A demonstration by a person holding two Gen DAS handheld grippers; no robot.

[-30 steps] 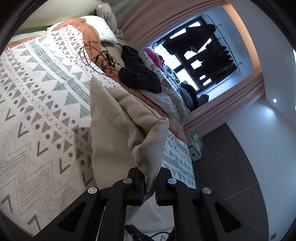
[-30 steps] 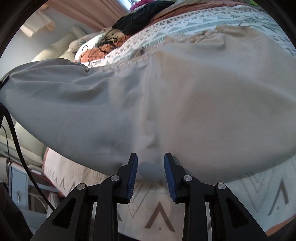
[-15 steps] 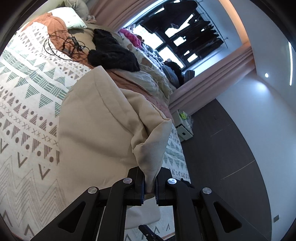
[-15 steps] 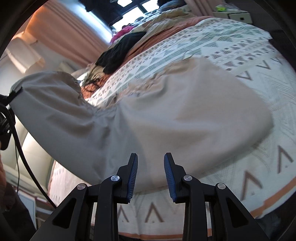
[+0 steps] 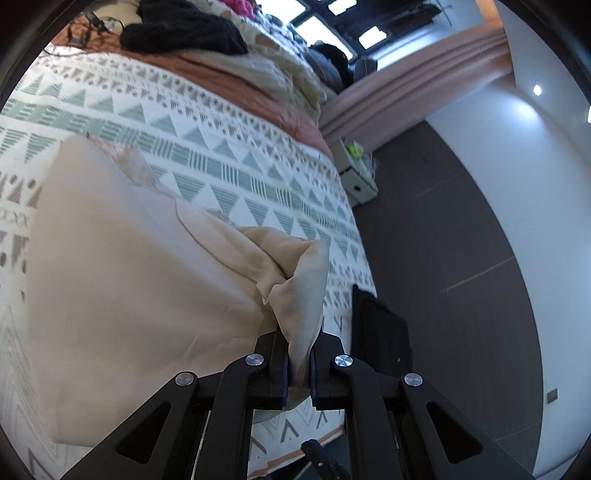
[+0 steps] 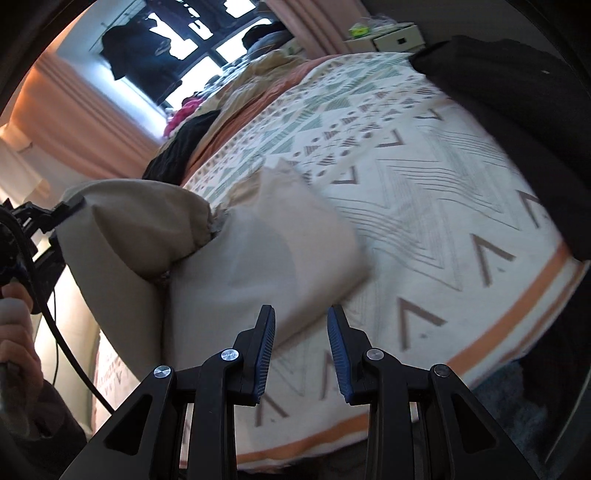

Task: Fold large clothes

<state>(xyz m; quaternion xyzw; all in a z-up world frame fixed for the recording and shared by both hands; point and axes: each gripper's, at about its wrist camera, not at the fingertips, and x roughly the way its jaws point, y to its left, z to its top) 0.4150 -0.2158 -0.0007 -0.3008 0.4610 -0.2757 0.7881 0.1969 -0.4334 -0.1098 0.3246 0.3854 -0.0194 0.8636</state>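
Left gripper (image 5: 297, 363): clamped on a bunched corner of the beige garment (image 5: 129, 280).
Right gripper (image 6: 301, 350): jaws apart, holding nothing, poised just above the bedspread (image 6: 424, 206).
Garment: draped across the patterned bedspread, one end lifted.
Background: black knitwear (image 5: 184, 31) near the window.

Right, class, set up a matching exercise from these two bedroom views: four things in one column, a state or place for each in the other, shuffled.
Things
1. left gripper
2. right gripper
3. beige garment
4. black clothing

States or places
A. open, holding nothing
B. heaped at the far side of the bed
C. shut on a bunched fabric corner
D. partly spread on the patterned bedspread

Pairs: 1-C, 2-A, 3-D, 4-B
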